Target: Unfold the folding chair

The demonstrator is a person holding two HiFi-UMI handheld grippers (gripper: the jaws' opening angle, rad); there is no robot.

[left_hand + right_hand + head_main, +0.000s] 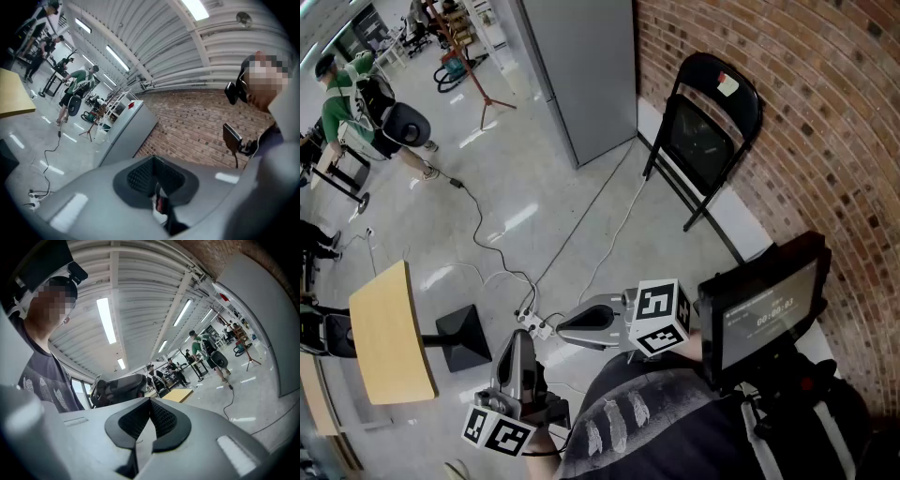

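folded black folding chair upright on the grey floor, leaning back against the brick wall, just right of a tall grey cabinet; pale sticker near the top of the backrest. seat flat against the frame, legs together.

well apart from the chair, low in the head view, two handheld grippers close to the wearer's dark shirt. left gripper with jaws clenched tight on nothing, nose toward the open floor. right gripper likewise pressed together and empty, nose toward the left of the frame. small screen on a chest mount beside the right gripper.

on the floor between grippers and chair, a white power strip with cables trailing toward the wall. wooden desk at lower left; person in a green top walking at the far upper left.

in the left gripper view, left gripper with black pads fully together, brick wall and grey cabinet beyond. in the right gripper view, right gripper with pads meeting in a closed seam, nothing between them, wooden desk and strip-lit ceiling behind.
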